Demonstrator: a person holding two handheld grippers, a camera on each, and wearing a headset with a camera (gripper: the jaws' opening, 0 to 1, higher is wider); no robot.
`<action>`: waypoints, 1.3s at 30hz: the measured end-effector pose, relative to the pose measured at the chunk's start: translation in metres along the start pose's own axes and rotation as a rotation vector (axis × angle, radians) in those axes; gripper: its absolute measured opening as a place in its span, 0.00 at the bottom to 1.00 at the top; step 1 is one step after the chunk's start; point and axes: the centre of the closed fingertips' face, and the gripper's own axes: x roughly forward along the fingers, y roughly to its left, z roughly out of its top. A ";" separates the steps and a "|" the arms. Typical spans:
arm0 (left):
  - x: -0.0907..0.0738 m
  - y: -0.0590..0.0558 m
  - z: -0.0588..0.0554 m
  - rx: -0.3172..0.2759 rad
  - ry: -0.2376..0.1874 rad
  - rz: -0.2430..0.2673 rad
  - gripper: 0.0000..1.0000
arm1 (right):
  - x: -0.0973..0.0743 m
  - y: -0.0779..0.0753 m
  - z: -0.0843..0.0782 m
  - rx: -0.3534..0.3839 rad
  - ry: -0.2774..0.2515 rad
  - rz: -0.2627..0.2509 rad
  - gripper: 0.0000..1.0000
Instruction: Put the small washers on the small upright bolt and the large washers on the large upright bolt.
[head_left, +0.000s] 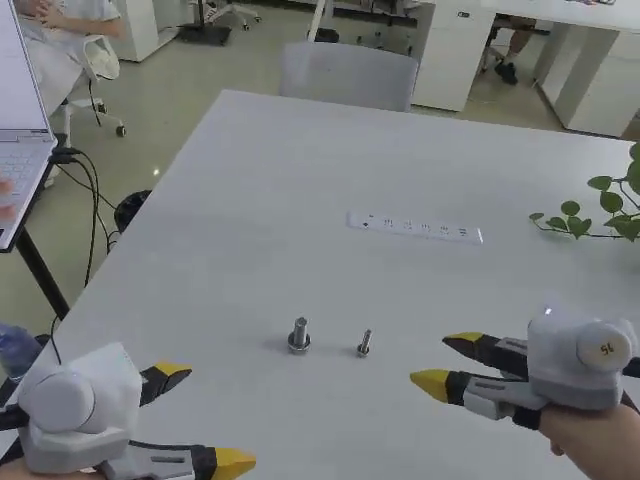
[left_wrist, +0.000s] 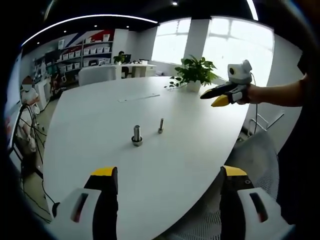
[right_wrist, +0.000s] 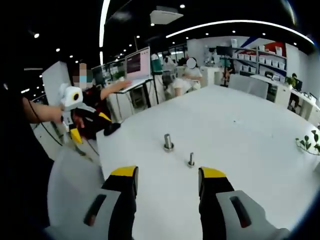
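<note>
White, matte and smooth, the table (head_left: 300, 180) takes up most of the head view. Its left edge slants down the left of the frame, with bare floor beyond it. Just below centre stand two grey metal bolts, upright and apart. The large bolt (head_left: 299, 336) is thick with a broader base, and the thinner small bolt (head_left: 364, 344) is to its right. Bare tabletop lies all round them. A flat white power strip (head_left: 415, 227) lies above them, well apart. A leafy plant (head_left: 600, 205) enters at the right edge, and a grey chair (head_left: 347, 75) stands at the table's far edge. At lower left, the left gripper (head_left: 205, 418) has its yellow-tipped jaws spread wide at the table's edge. At lower right, the right gripper (head_left: 446, 362) holds its jaws parted with nothing between, tips aimed left toward the bolts.

In the left gripper view, its own jaws rise from the bottom, far apart and empty, over the table's rounded near edge. The large bolt (left_wrist: 136, 135) and small bolt (left_wrist: 161, 125) stand near centre. The right gripper (left_wrist: 212, 99) is in the air at upper right, well clear of them.

In the right gripper view, its own jaws stand apart and empty above the tabletop. The small bolt (right_wrist: 191, 160) is just above them, with the large bolt (right_wrist: 168, 142) up and left of it. The left gripper (right_wrist: 92, 127) is at the left, by the table's edge.
</note>
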 end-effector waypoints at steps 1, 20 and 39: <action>-0.001 -0.001 0.000 0.001 -0.002 -0.001 0.84 | -0.004 0.004 -0.003 0.011 -0.010 -0.003 0.51; -0.004 -0.011 -0.012 -0.045 -0.048 -0.005 0.89 | -0.047 0.031 -0.047 0.095 -0.073 -0.071 0.71; 0.004 -0.021 -0.021 -0.044 -0.020 -0.015 0.90 | -0.050 0.049 -0.075 0.118 -0.028 -0.055 0.75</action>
